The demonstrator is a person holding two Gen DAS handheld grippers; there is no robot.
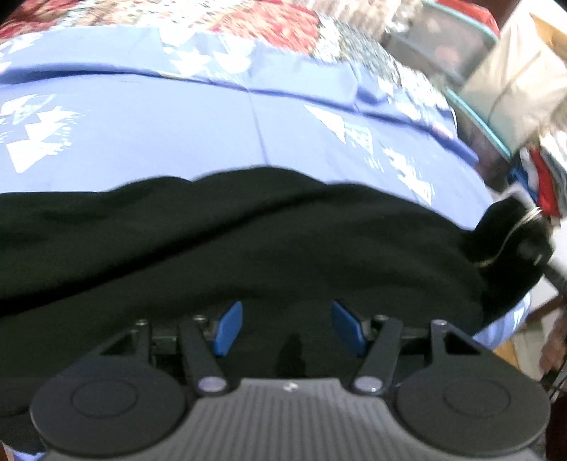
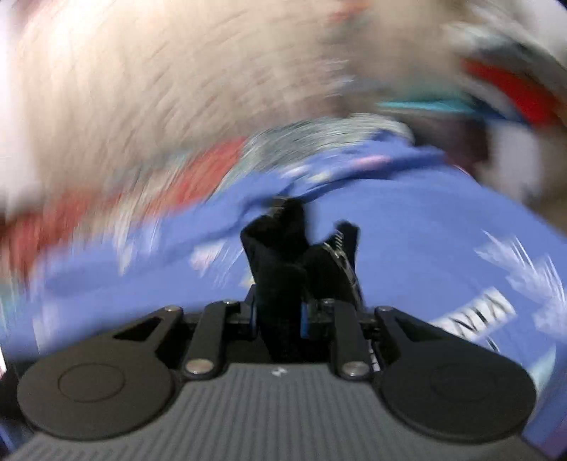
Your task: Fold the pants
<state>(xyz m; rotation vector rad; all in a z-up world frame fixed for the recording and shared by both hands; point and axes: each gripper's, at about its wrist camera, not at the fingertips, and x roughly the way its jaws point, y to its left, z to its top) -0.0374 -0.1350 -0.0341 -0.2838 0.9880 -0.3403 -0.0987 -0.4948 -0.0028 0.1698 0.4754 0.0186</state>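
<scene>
Blue bedsheet [image 1: 177, 142] carries black pants [image 1: 248, 248]; left fingers [image 1: 230, 328] spread above them, right fingers [image 2: 252, 315] clamp a bunch.

Blue patterned sheet [image 1: 177, 134]; red floral quilt [image 1: 269, 21]; teal-rimmed bin [image 1: 471, 106]

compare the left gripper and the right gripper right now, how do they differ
The left gripper has its blue fingers spread wide over the black pants, gripping nothing; the right gripper is closed on a bunch of that black fabric. The left view is fairly sharp, the right view heavily blurred. Both are above the blue patterned sheet.
</scene>
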